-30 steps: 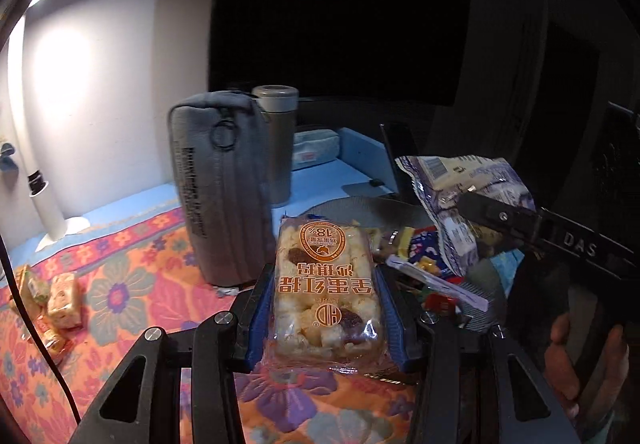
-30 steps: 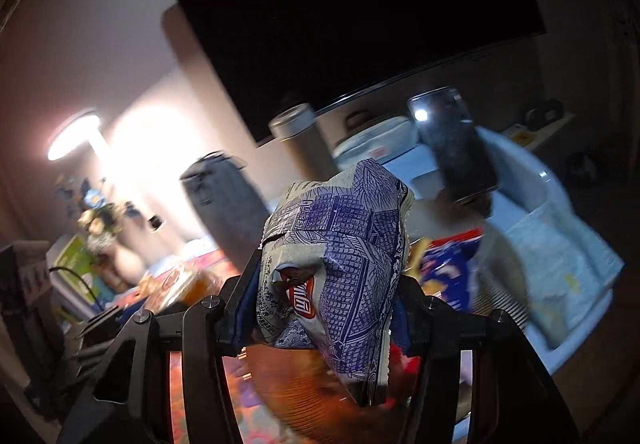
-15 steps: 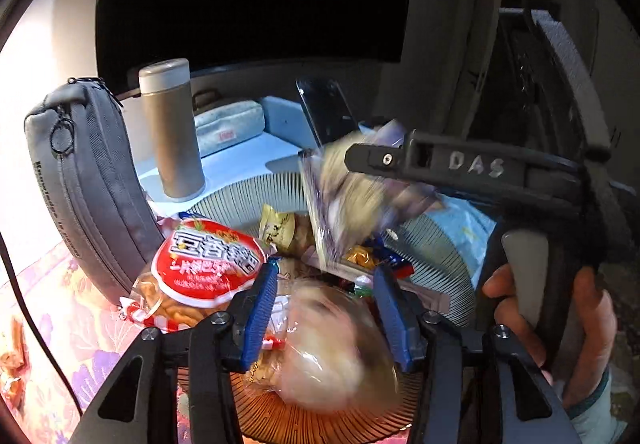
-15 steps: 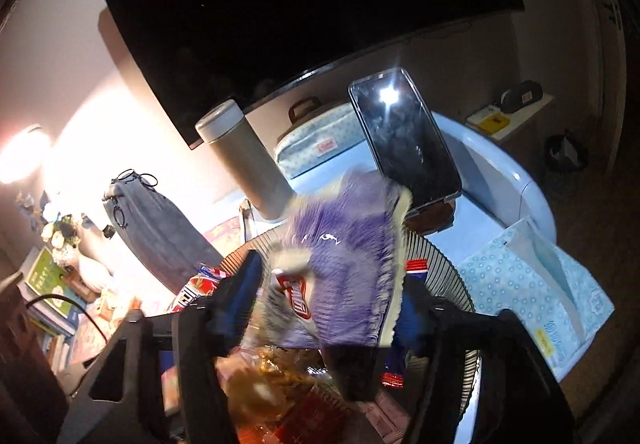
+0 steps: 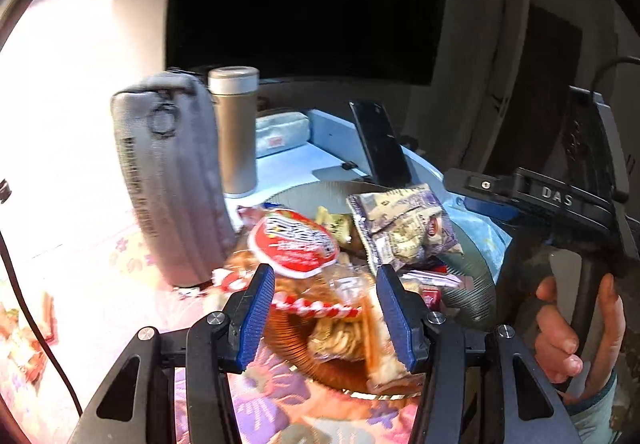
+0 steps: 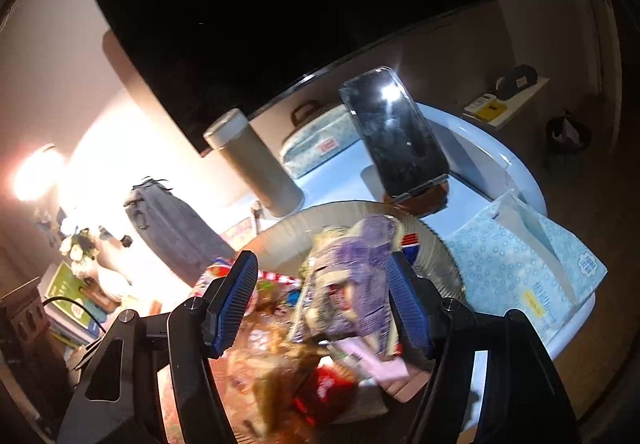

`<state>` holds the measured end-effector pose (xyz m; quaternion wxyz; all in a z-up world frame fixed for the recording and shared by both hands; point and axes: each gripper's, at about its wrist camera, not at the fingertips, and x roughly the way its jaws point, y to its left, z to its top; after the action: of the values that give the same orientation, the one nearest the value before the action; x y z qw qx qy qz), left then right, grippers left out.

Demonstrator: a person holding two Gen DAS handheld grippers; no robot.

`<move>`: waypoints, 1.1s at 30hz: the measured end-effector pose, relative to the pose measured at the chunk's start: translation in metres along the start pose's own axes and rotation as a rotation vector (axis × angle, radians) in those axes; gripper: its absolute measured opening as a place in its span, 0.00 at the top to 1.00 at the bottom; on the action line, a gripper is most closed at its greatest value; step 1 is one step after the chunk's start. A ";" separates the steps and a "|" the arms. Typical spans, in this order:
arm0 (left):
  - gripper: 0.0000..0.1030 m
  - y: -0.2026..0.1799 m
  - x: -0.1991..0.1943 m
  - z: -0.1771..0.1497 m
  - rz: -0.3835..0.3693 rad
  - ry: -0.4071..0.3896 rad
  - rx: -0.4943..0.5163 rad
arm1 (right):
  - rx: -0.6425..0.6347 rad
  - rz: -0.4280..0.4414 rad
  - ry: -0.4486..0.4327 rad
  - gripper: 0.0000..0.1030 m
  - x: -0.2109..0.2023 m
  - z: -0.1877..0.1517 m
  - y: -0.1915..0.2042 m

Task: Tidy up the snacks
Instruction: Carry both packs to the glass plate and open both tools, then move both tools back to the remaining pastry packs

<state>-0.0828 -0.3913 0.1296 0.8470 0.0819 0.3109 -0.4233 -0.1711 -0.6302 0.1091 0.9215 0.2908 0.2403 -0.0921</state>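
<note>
My left gripper [image 5: 324, 270] hangs open over a round ribbed basket [image 5: 472, 284] full of snacks. The clear packet of pale cake pieces [image 5: 348, 336] lies blurred in the basket below and between its blue pads, free of them. A red-lidded snack pack [image 5: 294, 242] sits just beyond. The purple-and-white packet [image 5: 404, 228] rests on the pile. My right gripper [image 6: 320, 258] has its jaws opening, with that purple packet [image 6: 352, 284] blurred between them and loose. In the left wrist view, one of the right gripper's fingers [image 5: 486, 185] reaches in from the right, clear of the packet.
A grey zip pouch [image 5: 172, 180] and a metal flask [image 5: 236, 132] stand left of the basket. Behind it a dark phone [image 6: 394, 136] is propped, and a blue tissue pack [image 6: 520, 264] lies at the right. A hand [image 5: 572, 332] holds the right gripper. Floral cloth [image 5: 260, 404] covers the table.
A second ago each gripper was shut on its packet. Both have moved over the basket, their jaws have spread, and both packets have dropped onto the snack pile.
</note>
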 end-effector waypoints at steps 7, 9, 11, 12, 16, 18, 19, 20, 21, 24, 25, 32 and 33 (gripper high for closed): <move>0.51 0.028 -0.028 -0.010 0.044 -0.026 -0.028 | -0.081 0.050 0.029 0.35 -0.004 -0.017 0.047; 0.51 0.040 -0.037 -0.015 0.060 -0.032 -0.045 | -0.109 0.066 0.043 0.35 -0.003 -0.024 0.063; 0.51 0.057 -0.049 -0.021 0.080 -0.039 -0.069 | -0.139 0.082 0.060 0.34 -0.001 -0.032 0.081; 0.51 0.065 -0.055 -0.024 0.092 -0.043 -0.080 | -0.156 0.092 0.069 0.34 0.001 -0.035 0.090; 0.51 0.109 -0.085 -0.039 0.158 -0.060 -0.150 | -0.219 0.132 0.100 0.29 0.012 -0.051 0.129; 0.51 0.133 -0.100 -0.047 0.189 -0.068 -0.188 | -0.251 0.160 0.125 0.29 0.020 -0.059 0.150; 0.51 0.147 -0.109 -0.052 0.209 -0.074 -0.213 | -0.268 0.173 0.137 0.29 0.024 -0.064 0.160; 0.51 0.159 -0.117 -0.057 0.225 -0.080 -0.236 | -0.287 0.183 0.151 0.29 0.029 -0.069 0.170; 0.51 0.171 -0.124 -0.062 0.240 -0.085 -0.255 | -0.305 0.191 0.165 0.29 0.034 -0.074 0.180; 0.51 0.207 -0.146 -0.075 0.288 -0.099 -0.314 | -0.358 0.216 0.213 0.29 0.050 -0.091 0.210; 0.51 0.219 -0.151 -0.079 0.304 -0.101 -0.331 | -0.374 0.222 0.229 0.29 0.055 -0.097 0.220; 0.50 0.291 -0.172 -0.105 0.404 -0.087 -0.413 | -0.462 0.247 0.349 0.29 0.102 -0.132 0.278; 0.50 0.302 -0.172 -0.107 0.411 -0.081 -0.425 | -0.471 0.249 0.365 0.29 0.109 -0.136 0.285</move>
<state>0.0228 -0.0444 0.1092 0.9249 -0.0530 0.3353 -0.1715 -0.0410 -0.3227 0.0975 0.9094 0.1083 0.3787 0.1333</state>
